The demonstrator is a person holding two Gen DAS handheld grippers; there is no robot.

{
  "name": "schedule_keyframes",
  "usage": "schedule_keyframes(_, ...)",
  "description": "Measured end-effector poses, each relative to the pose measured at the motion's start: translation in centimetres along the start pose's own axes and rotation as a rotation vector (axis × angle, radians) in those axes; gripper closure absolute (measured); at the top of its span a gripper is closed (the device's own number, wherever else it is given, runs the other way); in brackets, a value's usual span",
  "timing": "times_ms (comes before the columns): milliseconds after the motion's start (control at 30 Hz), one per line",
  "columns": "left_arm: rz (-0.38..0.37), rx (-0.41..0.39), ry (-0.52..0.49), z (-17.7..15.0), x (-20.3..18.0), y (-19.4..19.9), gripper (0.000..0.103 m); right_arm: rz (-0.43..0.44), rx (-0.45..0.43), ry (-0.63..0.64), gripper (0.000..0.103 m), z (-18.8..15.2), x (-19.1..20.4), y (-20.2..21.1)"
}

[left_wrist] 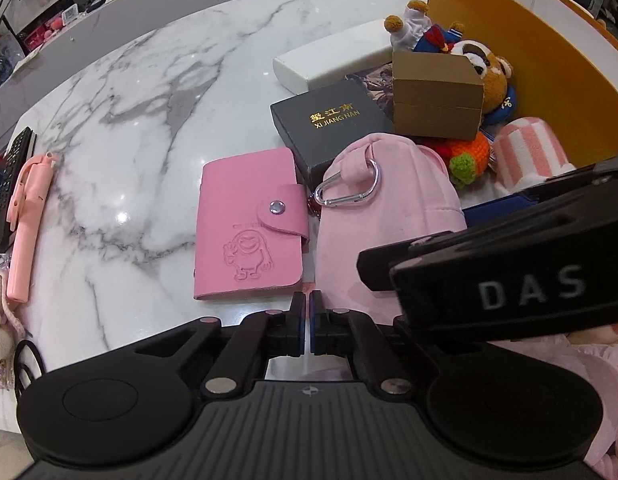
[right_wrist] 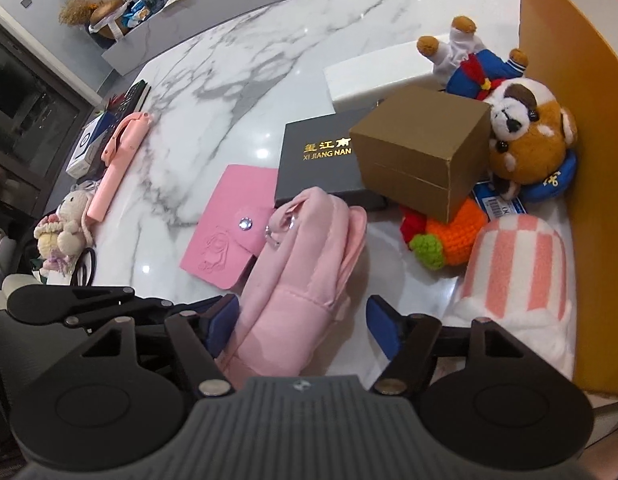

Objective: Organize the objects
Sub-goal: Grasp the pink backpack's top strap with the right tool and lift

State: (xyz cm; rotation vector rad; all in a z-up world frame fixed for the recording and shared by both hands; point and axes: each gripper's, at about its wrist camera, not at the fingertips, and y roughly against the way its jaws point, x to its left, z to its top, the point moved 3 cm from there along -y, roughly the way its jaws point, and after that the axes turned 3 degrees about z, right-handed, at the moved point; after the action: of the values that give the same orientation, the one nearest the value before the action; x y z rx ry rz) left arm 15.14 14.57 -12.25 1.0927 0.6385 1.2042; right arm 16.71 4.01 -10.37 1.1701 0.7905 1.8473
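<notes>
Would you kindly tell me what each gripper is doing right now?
Left gripper: closed, fingers together, holding nothing.
Right gripper: open, fingers either side of the pink pouch, not gripping it.

Black hand-held gripper — blue pads, silver rivets, ribbed grey body, white "DAS" lettering — fuzzy pink sleeve

The dark grey box carries gold lettering — Chinese characters above "XI JIANG NAN", readable in both views. White letters "DAS" sit on the black hand-held gripper — the one crossing the left wrist view.
</notes>
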Motion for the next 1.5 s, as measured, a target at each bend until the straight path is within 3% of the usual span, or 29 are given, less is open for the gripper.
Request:
schedule_keyframes(233, -0.007, 0.058, -0.046, 0.0, -0.7, -0.8, 0.102, 0.018, -0.012, -0.088, 0.036, -0.5, -1.0, 1.1)
schedule_keyframes(400, -0.001, 0.011, -0.046, -0.3, -0.8, -0.2, 0.101, 0.023, -0.033, -0.107, 0.036, -0.2, -1.7, 1.4)
schedule_keyframes(467, -0.017, -0.035, -0.041, -0.6, -0.5, 0.6, 0.095, 0.027, -0.029, -0.108, 0.036, -0.1, -1.8, 1.3)
schedule_keyframes(600, -0.108, -0.083, -0.016, -0.9, -0.3, 2.2, 0.093, 0.045, -0.019, -0.121, 0.036, 0.3, -2.3, 1.6)
schedule_keyframes(767, -0.203, -0.116, 0.009, -0.1, -0.7, 3.1, 0.093, 0.033, -0.003, -0.079, 0.042, 0.9, -2.4, 1.2)
schedule_keyframes(933, -0.18, -0.093, -0.003, 0.1, -1.2, 1.8, 0.093, 0.057, 0.02, -0.084, 0.062, 1.0, -2.5, 1.0)
schedule_keyframes(1067, -0.203, -0.094, 0.039, -0.2, -0.2, 1.9, 0.093, 0.107, 0.006, -0.095, 0.063, 0.9, -2.6, 1.8)
schedule_keyframes(1167, -0.231, -0.086, 0.063, -0.5, 0.6, 2.0, 0.093, 0.155, -0.011, -0.049, 0.062, 1.3, -1.7, 2.4)
schedule_keyframes(1300, -0.239, -0.09, 0.074, -0.8, 1.2, 1.9, 0.093, 0.164, -0.021, 0.062, 0.053, 1.5, 0.2, 1.8)
schedule_keyframes(1367, -0.235, -0.092, 0.081, -0.8, 1.5, 1.9, 0.093, 0.161, -0.034, 0.097, 0.058, 1.6, 0.6, 1.2)
schedule_keyframes(1400, -0.24, -0.094, 0.083, -0.8, 1.5, 1.9, 0.093, 0.162, -0.042, 0.104, 0.067, 1.7, 0.7, 1.1)
schedule_keyframes(1433, -0.246, -0.096, 0.088, -0.9, 1.7, 1.9, 0.09, 0.163, -0.045, 0.105, 0.069, 1.8, 0.7, 1.0)
schedule_keyframes(1500, -0.234, -0.11, 0.09, -0.9, 1.9, 2.2, 0.074, 0.164, -0.042, 0.095, 0.075, 1.9, 0.4, 1.2)
